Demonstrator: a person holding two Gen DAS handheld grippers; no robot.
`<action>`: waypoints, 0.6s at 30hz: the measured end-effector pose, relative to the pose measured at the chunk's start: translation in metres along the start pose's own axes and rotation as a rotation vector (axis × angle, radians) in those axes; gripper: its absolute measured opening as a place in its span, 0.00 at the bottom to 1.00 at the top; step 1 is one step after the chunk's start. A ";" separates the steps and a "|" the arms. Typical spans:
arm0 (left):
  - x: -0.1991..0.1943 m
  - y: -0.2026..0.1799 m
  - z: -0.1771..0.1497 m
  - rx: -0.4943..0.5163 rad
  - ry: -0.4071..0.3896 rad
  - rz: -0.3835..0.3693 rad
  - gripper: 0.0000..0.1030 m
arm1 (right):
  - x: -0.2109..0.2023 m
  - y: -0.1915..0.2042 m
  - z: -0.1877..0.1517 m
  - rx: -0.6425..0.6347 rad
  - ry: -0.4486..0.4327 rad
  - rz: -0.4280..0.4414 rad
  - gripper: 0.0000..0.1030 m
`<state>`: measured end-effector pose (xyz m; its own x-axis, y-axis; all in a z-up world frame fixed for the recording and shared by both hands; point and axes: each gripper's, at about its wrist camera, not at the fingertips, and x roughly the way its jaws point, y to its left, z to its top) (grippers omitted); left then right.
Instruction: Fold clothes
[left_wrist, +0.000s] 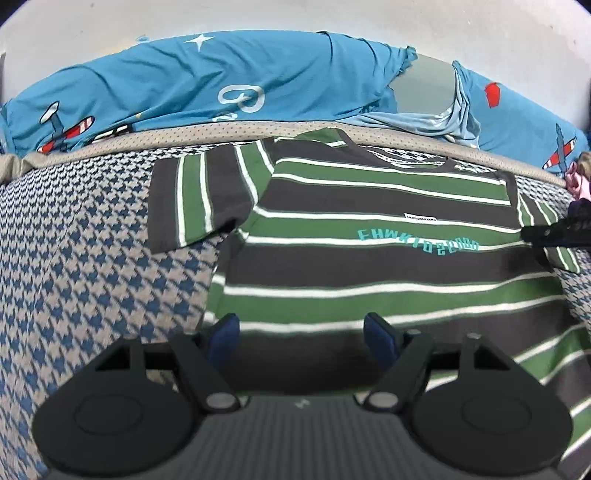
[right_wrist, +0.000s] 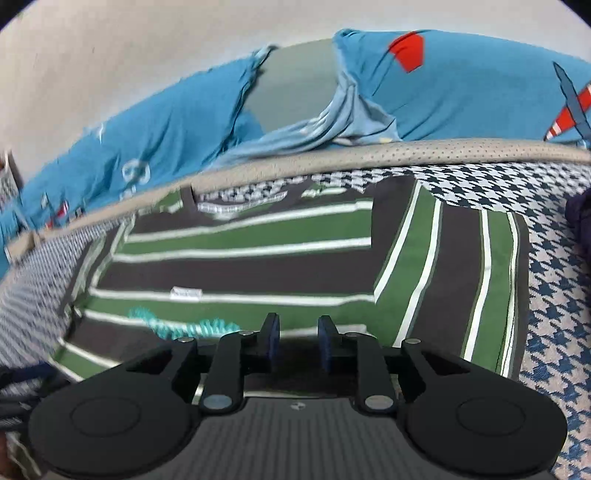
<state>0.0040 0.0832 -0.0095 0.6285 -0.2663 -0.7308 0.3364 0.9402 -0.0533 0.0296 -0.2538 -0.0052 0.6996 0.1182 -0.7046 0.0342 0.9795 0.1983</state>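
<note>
Striped T-shirt (left_wrist: 369, 266) spread flat, front up, on houndstooth bedcover (left_wrist: 92, 258). Left gripper (left_wrist: 301, 334) fingers wide apart over hem; right gripper (right_wrist: 297, 341) fingers narrowly apart, empty. Risk: pinching bedcover with shirt, dragging both

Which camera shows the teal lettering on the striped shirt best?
The left wrist view: the teal lettering lies sharp and whole across the shirt. In the right wrist view it is blurred and partly hidden behind the right gripper.
</note>
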 end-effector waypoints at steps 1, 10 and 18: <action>-0.001 0.001 -0.002 -0.002 0.001 -0.003 0.71 | 0.002 0.001 -0.002 -0.012 0.013 -0.003 0.22; -0.001 -0.001 -0.020 0.014 0.035 0.006 0.75 | 0.003 -0.003 -0.016 -0.050 0.099 -0.057 0.22; -0.011 -0.007 -0.036 0.017 0.029 0.030 0.78 | -0.017 -0.009 -0.030 -0.018 0.135 -0.095 0.21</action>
<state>-0.0304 0.0871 -0.0255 0.6183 -0.2312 -0.7512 0.3297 0.9439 -0.0191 -0.0043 -0.2597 -0.0155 0.5916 0.0450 -0.8050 0.0818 0.9900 0.1154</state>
